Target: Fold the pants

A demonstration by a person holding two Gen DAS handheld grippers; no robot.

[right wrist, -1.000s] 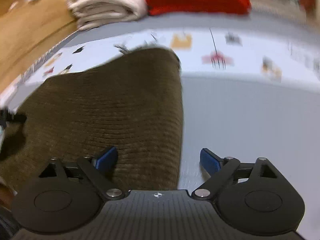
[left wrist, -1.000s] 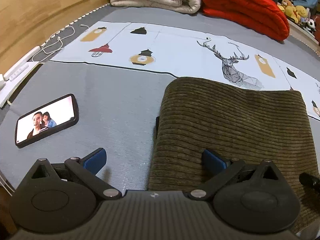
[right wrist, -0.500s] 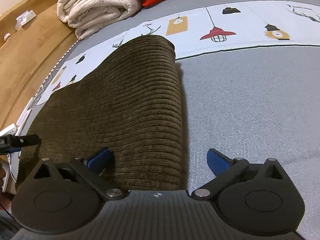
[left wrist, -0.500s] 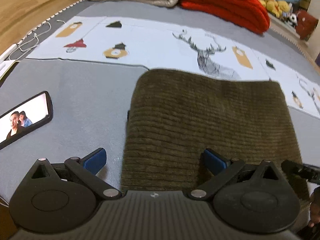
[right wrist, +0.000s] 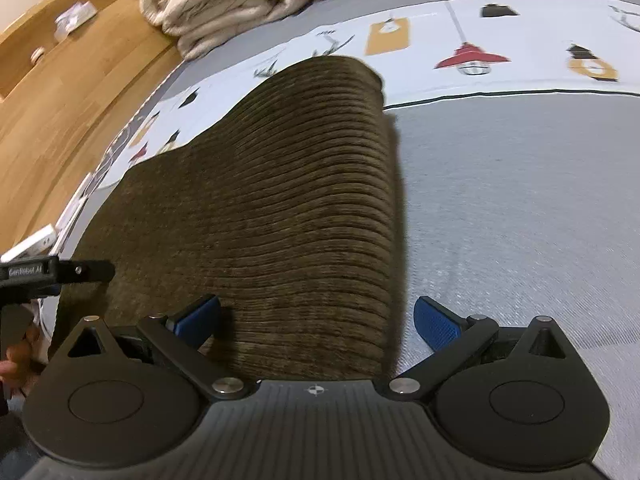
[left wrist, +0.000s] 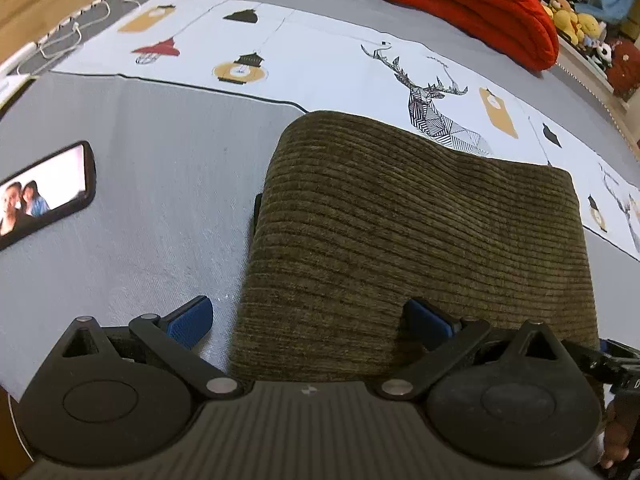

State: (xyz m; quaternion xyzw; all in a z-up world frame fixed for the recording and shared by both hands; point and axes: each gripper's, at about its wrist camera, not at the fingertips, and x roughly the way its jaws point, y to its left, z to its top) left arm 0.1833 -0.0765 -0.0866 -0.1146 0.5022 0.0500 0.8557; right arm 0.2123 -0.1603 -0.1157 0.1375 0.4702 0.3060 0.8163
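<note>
The pants (left wrist: 420,240) are brown ribbed corduroy, folded into a thick rectangle on the grey bed cover (left wrist: 160,216). In the left wrist view my left gripper (left wrist: 308,324) stands open over the fold's near left corner, one blue pad on the cloth side, the other over bare cover. In the right wrist view the same pants (right wrist: 280,208) stretch away, and my right gripper (right wrist: 316,322) is open wide over their near right corner, nothing pinched. The left gripper's black tip (right wrist: 80,272) shows at the left edge there.
A phone (left wrist: 44,196) with a lit screen lies on the cover at the left. A printed white sheet (left wrist: 340,64) runs behind the pants. Folded cream blankets (right wrist: 224,0) and a red quilt (left wrist: 480,8) sit at the back. Wooden floor (right wrist: 60,92) borders the bed.
Both views have tilted slightly, showing more of the near pants edge. The right view, blurred a second ago, has settled. The folded pants lie where they were.
</note>
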